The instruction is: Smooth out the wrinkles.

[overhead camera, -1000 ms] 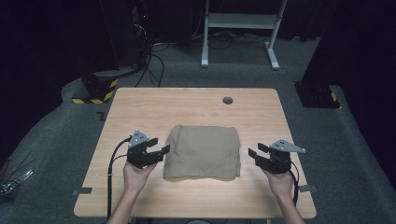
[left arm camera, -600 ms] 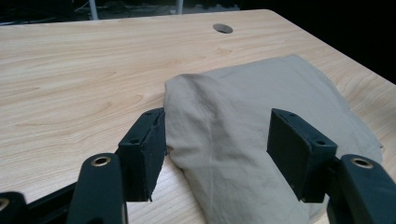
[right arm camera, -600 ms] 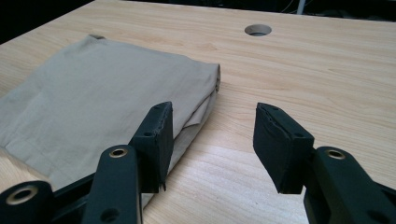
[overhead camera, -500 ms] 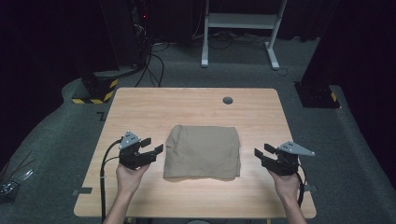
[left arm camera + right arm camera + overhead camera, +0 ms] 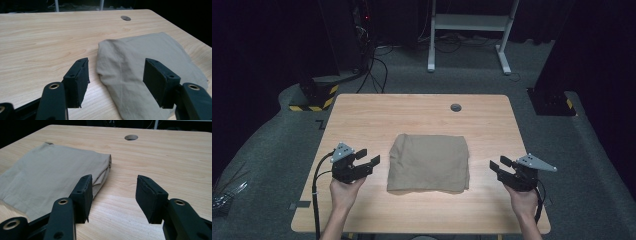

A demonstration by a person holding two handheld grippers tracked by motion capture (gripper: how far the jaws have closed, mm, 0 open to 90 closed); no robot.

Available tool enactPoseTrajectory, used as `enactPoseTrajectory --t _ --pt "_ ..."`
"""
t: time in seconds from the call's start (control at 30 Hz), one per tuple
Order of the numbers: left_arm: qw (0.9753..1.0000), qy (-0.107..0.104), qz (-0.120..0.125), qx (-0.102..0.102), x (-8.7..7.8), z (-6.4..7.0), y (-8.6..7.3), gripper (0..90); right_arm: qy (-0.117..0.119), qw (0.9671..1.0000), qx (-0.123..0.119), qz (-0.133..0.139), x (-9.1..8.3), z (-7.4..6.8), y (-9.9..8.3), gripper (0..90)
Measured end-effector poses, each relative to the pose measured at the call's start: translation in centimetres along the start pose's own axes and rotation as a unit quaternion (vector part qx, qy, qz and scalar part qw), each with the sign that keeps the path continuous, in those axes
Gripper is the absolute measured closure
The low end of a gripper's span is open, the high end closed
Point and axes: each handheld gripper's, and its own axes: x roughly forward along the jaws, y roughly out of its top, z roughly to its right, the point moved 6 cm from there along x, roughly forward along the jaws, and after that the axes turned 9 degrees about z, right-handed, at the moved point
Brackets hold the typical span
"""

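Plainly, both grippers hold nothing: the left gripper (image 5: 368,157) and right gripper (image 5: 500,164) have jaws spread wide, clear of the folded tan cloth (image 5: 428,162), which lies flat between them on the wooden table (image 5: 412,112).

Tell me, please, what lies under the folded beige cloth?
The folded cloth lies flat on the wooden table. Whether anything sits beneath it is hidden by the fabric.

Folded tan cloth (image 5: 428,162) on wooden table (image 5: 362,115)
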Motion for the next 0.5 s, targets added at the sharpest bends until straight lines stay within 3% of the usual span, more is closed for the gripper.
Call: enactPoseTrajectory --t 0.5 --pt "0.9997 0.02 0.001 -0.012 -1.3 -1.5 -0.9 37.6 -0.014 0.9999 0.01 0.002 -1.2 1.0 -0.8 47.5"
